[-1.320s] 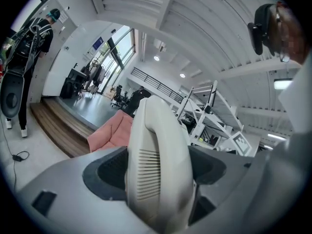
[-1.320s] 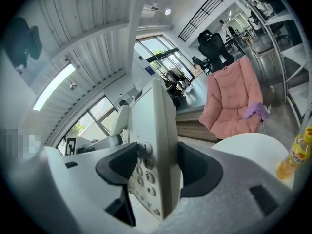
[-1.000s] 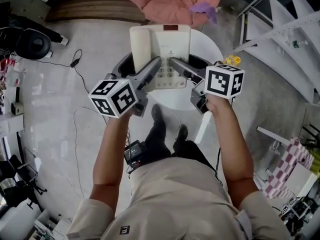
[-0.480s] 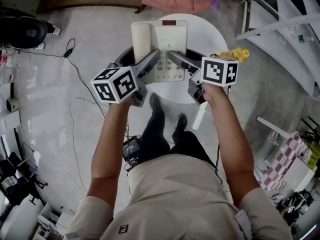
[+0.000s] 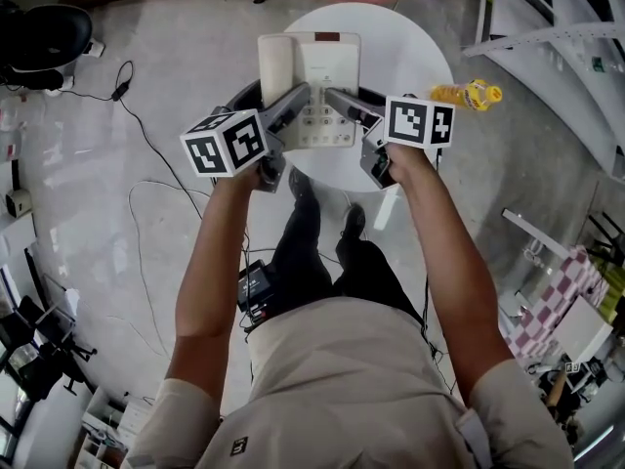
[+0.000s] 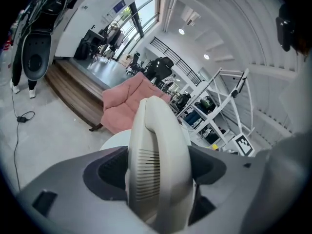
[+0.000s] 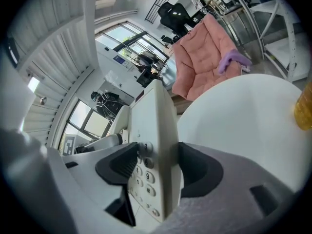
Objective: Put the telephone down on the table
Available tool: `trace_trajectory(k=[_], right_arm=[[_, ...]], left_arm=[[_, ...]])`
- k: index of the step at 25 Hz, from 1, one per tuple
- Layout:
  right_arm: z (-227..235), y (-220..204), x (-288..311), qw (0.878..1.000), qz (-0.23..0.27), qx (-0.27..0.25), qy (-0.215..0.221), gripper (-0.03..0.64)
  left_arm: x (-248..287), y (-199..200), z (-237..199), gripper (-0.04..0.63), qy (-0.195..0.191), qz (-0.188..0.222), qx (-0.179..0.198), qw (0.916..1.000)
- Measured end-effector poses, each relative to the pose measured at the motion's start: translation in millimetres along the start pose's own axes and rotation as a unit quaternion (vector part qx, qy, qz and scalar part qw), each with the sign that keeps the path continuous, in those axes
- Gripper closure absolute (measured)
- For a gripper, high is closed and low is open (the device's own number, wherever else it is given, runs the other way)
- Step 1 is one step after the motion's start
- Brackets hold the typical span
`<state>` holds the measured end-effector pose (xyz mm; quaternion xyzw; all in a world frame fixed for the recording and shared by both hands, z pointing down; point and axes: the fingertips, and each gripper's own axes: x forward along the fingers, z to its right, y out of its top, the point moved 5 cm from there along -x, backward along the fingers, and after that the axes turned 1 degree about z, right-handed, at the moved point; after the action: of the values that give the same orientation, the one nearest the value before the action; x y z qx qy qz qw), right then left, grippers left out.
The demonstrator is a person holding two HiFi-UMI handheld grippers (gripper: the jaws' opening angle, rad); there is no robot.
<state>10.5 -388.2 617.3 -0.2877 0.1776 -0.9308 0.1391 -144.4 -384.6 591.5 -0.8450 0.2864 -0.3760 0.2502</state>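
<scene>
Both of your grippers are on the telephone (image 5: 311,76) right now, one on each side. Your left gripper (image 5: 291,107) has its jaws pressed in on the cream handset (image 6: 158,165), which fills the gap between them, grille slots facing the camera. Your right gripper (image 5: 344,106) is closed over the keypad edge of the base, with the number buttons showing just inside the left jaw in the right gripper view. From your head camera the telephone sits square over the round white table (image 5: 415,52), handset on its left side, dark display strip at the far end. You can't tell from any view whether its underside is touching the tabletop or just above it. A yellow bottle (image 5: 467,94) lies at the table's right rim, well clear of your right gripper. Beyond the table is a pink armchair (image 7: 204,57) with a purple cloth (image 7: 234,60) on it. A thin cable (image 5: 137,198) loops over the grey floor on your left.
</scene>
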Motion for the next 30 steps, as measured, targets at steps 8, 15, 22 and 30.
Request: trace_trajectory(k=[8, 15, 22, 30], right_arm=[[33.8, -12.5, 32.2, 0.999, -0.016, 0.027, -0.017, 0.365], [59.1, -22.8, 52.7, 0.998, -0.033, 0.035, -0.033, 0.364], [76.2, -30.8, 66.5, 0.997, -0.039, 0.045, -0.045, 0.364], [87.6, -34.4, 74.1, 0.996, -0.045, 0.031, -0.066, 0.364]], left_arm=[[29.3, -24.9, -36.9, 0.222, -0.001, -0.033, -0.037, 0.9988], [49.1, -45.3, -61.3, 0.224, 0.0, -0.053, -0.059, 0.9969], [63.8, -60.1, -78.0, 0.224, -0.004, -0.07, -0.074, 0.9948], [74.3, -72.1, -88.4, 0.23, -0.002, -0.084, -0.084, 0.9929]])
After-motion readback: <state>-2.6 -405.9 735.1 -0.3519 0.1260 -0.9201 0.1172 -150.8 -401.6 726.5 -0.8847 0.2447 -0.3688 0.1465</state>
